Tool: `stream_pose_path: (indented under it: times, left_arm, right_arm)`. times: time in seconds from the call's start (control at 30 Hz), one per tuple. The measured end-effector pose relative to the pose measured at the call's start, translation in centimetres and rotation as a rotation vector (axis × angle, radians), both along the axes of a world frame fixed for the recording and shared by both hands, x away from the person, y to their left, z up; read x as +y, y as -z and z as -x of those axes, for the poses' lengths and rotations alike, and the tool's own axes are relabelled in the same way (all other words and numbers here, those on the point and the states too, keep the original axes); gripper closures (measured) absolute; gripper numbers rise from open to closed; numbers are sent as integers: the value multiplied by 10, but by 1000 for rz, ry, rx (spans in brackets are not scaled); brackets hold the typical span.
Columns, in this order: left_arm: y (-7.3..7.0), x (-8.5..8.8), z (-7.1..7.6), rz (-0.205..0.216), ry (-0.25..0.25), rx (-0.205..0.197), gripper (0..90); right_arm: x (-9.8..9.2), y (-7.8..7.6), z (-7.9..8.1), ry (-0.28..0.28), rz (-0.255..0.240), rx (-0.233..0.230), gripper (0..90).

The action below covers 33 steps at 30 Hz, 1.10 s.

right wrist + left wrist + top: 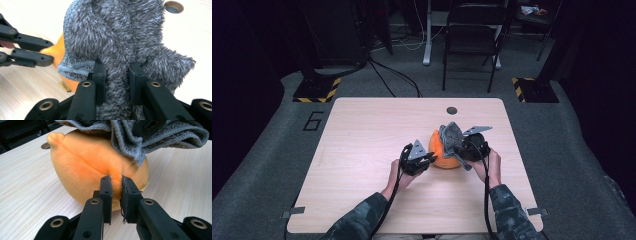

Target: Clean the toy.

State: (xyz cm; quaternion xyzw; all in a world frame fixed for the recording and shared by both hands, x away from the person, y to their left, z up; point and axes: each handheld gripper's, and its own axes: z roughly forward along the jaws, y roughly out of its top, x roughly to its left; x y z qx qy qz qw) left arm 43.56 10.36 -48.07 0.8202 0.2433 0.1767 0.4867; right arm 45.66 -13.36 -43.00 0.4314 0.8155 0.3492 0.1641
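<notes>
Your left gripper is clamped on the orange plush toy, its two black jaws pinching a fold of the soft fabric low on the side that faces you. The toy sits on the wooden table, on the near side of the round cable hole and a little toward your left of it, its rounded body resting on the tabletop. In the high view the left gripper reaches the toy from its left side.

Your right gripper is closed tight on the grey fluffy cloth: a bunched ridge of the pile is squeezed between its jaws. The cloth lies draped over the top of the toy, touching it, with a stitched hem hanging down the toy's side. From above, the right gripper sits just to the right of the toy, with the cloth standing up over the toy's top and right edge.
</notes>
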Motion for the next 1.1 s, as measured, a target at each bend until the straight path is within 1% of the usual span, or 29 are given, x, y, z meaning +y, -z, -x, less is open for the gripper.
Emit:
stream_pose_path:
  times: [0.03, 0.1, 0.3, 0.33, 0.37, 0.4, 0.43, 0.5, 0.53, 0.6, 0.63, 0.7, 0.77, 0.8, 0.83, 0.9, 0.93, 0.97, 1.0, 1.03, 1.07, 1.1]
  left_arm:
    - [0, 0, 0, 0, 0, 0, 800]
    - [0, 1, 0, -5, 2, 5, 800]
    - [1, 4, -1, -5, -6, 5, 800]
    - [1, 4, -1, -3, -10, 5, 799]
    - [1, 5, -1, -4, -5, 10, 800]
    - [1, 5, -2, -2, -8, 7, 800]
    - [1, 5, -2, -2, -7, 6, 800]
    - [1, 5, -2, -1, -6, 5, 800]
    - [1, 5, -2, 1, -4, 6, 799]
    - [1, 5, -2, 3, -5, 7, 800]
    - [1, 6, -3, 3, -3, 4, 799]
    - [2, 6, -2, 10, 0, 21, 799]
    - [2, 7, -2, 9, 3, 17, 799]
    - [3, 7, -3, 17, -2, 17, 799]
    - [3, 7, -3, 15, -2, 18, 798]
    - [3, 7, -3, 14, 2, 19, 799]
    - [2, 7, -3, 4, 3, 8, 798]
    - [2, 7, -3, 4, 3, 8, 798]
    - [2, 8, -3, 3, 1, 7, 798]
    - [2, 8, -4, 11, -11, 6, 798]
    - [2, 9, -5, 9, -12, 12, 797]
    - [2, 9, -5, 9, -12, 12, 797]
  right_arm:
    - [0, 0, 0, 0, 0, 0, 715]
    - [-6, 3, -1, 23, -2, 14, 716]
    - [-12, 7, -4, 47, 3, 35, 716]
    - [-14, 8, -5, 61, 25, 38, 716]
    - [-15, 8, -6, 74, 28, 46, 717]
    - [-17, 9, -7, 72, 17, 47, 716]
    - [-18, 10, -7, 78, 18, 58, 716]
    - [-20, 10, -8, 82, 21, 58, 716]
    - [-22, 12, -9, 98, 24, 73, 716]
    - [-24, 13, -10, 102, 21, 73, 716]
    - [-25, 13, -10, 119, 27, 84, 717]
    - [-29, 16, -12, 142, 27, 102, 717]
    - [-30, 17, -14, 146, 30, 101, 717]
    - [-31, 18, -16, 158, 37, 106, 717]
    - [-31, 18, -16, 158, 43, 118, 718]
    - [-33, 20, -17, 173, 59, 116, 717]
    - [-34, 20, -17, 186, 78, 121, 717]
    - [-34, 20, -17, 186, 78, 121, 717]
    - [-38, 22, -18, 205, 90, 125, 717]
    - [-38, 22, -18, 205, 90, 125, 717]
    - [-42, 20, -18, 216, 82, 122, 717]
    - [-42, 20, -18, 216, 82, 122, 717]
